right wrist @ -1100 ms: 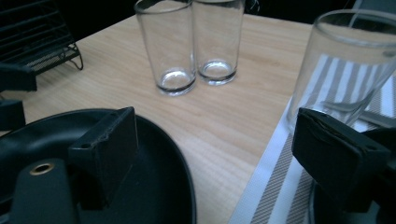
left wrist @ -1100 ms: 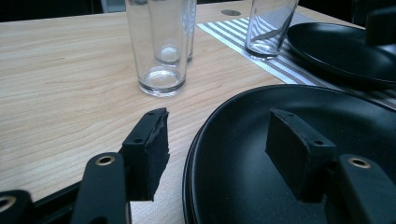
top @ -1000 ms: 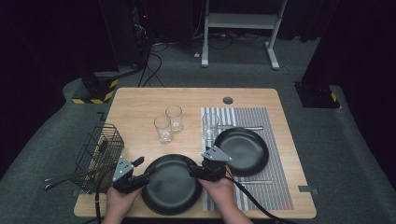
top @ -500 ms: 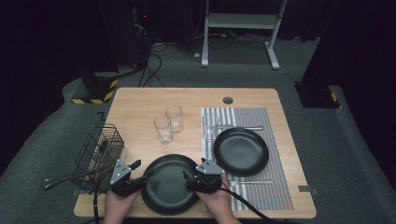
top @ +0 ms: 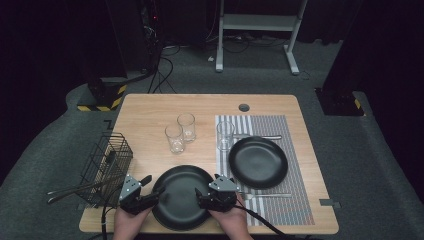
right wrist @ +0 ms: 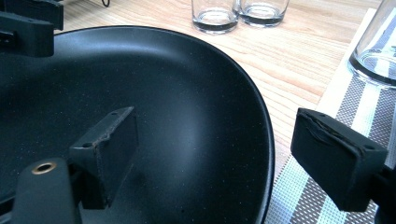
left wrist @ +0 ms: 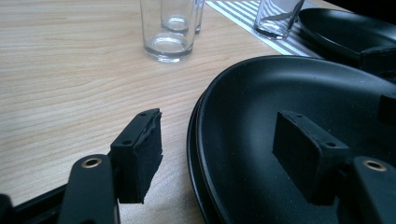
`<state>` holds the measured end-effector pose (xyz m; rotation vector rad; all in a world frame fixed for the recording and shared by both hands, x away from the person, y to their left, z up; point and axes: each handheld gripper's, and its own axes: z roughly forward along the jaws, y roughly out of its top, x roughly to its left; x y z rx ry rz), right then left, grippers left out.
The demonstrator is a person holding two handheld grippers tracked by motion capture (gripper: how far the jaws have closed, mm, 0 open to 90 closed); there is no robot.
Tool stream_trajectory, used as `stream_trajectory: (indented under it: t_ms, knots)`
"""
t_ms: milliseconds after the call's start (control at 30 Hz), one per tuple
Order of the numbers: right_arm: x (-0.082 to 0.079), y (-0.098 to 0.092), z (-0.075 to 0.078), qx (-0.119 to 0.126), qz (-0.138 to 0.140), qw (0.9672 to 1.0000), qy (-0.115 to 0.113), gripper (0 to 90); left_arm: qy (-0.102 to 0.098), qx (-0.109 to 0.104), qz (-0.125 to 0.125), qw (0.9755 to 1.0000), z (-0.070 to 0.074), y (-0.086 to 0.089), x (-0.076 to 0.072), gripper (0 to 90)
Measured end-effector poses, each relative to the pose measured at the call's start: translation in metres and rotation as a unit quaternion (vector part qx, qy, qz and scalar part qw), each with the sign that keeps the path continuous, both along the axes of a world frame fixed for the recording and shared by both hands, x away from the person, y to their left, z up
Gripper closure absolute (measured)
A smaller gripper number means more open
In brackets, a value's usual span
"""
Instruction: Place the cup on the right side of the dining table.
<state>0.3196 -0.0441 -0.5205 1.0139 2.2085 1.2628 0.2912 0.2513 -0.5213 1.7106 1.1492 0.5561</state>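
Note:
A black plate (top: 182,197) lies on the wooden table near its front edge, with one of my grippers at each side. My left gripper (top: 150,192) is open and straddles the plate's left rim (left wrist: 205,140). Its outer jaw is over the bare wood and its inner jaw is over the plate's bowl. My right gripper (top: 207,197) is open too, astride the right rim (right wrist: 261,140). One of its jaws is above the plate (right wrist: 140,93) and the other above the striped mat's edge (right wrist: 308,196). Neither jaw pair presses on the rim.
A second black plate (top: 257,161) rests on the striped placemat (top: 280,125), with a glass (top: 225,135) behind it. Two more glasses (top: 174,138) (top: 186,126) stand mid-table. At the left edge a wire basket (top: 107,167) has utensils poking out.
My right gripper has slid along the plate's right rim toward the table's front edge. The left gripper and the plate have hardly shifted.

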Motion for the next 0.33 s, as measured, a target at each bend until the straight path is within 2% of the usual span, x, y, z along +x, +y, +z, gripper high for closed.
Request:
stream_trajectory:
  t_ms: [167,333]
  knots:
    - [0.0002,-0.0001,-0.0002,0.001,0.000,1.0000,0.001,15.5,-0.003,-0.013,0.000,0.9999,-0.0011,0.0029,-0.0002,33.5]
    - [0.0001,-0.0003,-0.0002,0.001,0.000,1.0000,-0.001,15.7,-0.009,-0.011,-0.004,0.9999,-0.0010,0.0032,-0.0005,33.8]
